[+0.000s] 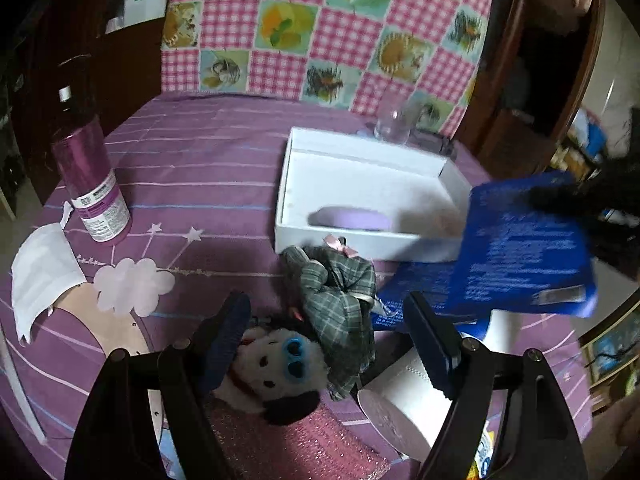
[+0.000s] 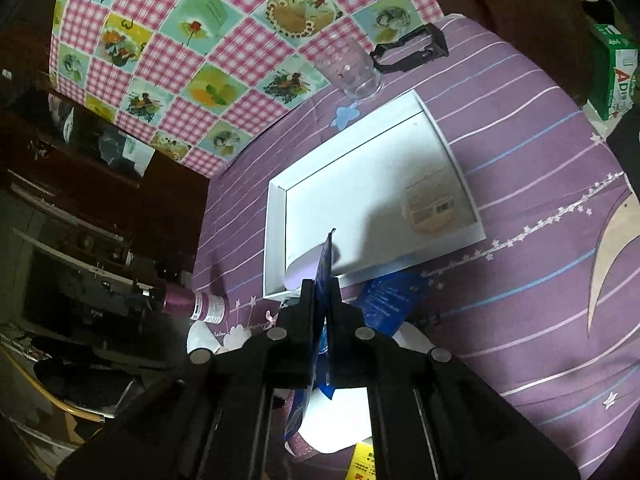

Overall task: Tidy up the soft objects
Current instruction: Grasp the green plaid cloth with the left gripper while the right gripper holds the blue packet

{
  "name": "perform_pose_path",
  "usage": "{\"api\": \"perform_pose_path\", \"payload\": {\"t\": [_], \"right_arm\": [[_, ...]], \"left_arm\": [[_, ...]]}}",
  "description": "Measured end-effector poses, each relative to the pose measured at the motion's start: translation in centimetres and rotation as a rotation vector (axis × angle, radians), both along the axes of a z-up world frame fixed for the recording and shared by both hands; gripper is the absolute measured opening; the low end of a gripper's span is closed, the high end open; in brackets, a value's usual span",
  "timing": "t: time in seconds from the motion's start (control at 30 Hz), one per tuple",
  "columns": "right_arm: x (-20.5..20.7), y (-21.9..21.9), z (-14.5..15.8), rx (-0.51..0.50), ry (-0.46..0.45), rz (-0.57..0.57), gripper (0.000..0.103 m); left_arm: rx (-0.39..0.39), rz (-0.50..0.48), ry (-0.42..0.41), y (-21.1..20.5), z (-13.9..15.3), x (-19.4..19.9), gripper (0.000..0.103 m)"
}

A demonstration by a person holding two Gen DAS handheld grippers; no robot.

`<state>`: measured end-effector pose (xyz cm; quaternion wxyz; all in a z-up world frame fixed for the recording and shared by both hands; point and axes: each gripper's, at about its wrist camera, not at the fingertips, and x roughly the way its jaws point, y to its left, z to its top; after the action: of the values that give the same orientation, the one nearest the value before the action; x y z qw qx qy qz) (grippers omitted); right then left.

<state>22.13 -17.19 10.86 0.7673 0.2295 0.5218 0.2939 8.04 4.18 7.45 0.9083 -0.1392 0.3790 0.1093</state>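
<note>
My left gripper [image 1: 324, 304] stands open low over the purple cloth. A white plush dog with blue glasses [image 1: 280, 364] lies between its fingers, untouched, and a green plaid doll [image 1: 340, 292] lies just beyond. The white box [image 1: 288, 184] holds a lilac soft pad [image 1: 352, 218]. My right gripper [image 2: 322, 284] is shut on a flat blue packet [image 2: 325, 264], seen edge-on and lifted near the box's [image 2: 276, 240] near corner. In the left wrist view that packet [image 1: 520, 248] hangs at the right. A second blue packet [image 2: 392, 296] lies on the cloth.
A purple bottle [image 1: 92, 184] and a white mask [image 1: 40, 272] sit at the left. A clear glass [image 2: 352, 68] and a black clip [image 2: 412, 48] stand behind the box. A white roll [image 1: 404, 400] and a pink glitter pouch [image 1: 300, 440] lie close under my left gripper.
</note>
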Motion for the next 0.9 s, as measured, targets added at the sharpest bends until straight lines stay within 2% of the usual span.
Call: {"api": "perform_pose_path", "payload": {"t": [0.1,0.17,0.27,0.33,0.43,0.53,0.9], "right_arm": [[0.3,-0.5,0.1,0.014,0.006,0.001,0.006],[0.4,-0.6,0.0,0.021,0.013,0.005,0.006],[0.5,-0.6,-0.1,0.022,0.019,0.005,0.006],[0.5,-0.6,-0.3,0.025,0.029,0.006,0.006],[0.7,-0.6,-0.5,0.028,0.04,0.013,0.006],[0.8,-0.7,-0.6,0.028,0.045,0.005,0.006],[1.3,-1.3,-0.8,0.041,0.062,-0.005,0.006]], "left_arm": [[0.017,-0.003,0.078,-0.8,-0.8,1.6,0.075],[0.02,-0.002,0.129,-1.0,-1.6,2.2,0.058],[0.044,0.019,0.188,-0.8,-2.7,3.0,0.047],[0.009,0.011,0.205,-0.3,-3.1,3.5,0.043],[-0.051,0.018,0.189,0.5,-2.9,3.5,0.031],[-0.067,0.012,0.169,0.7,-2.4,2.8,0.023],[-0.024,0.029,0.058,0.3,2.2,0.0,0.023]]}}
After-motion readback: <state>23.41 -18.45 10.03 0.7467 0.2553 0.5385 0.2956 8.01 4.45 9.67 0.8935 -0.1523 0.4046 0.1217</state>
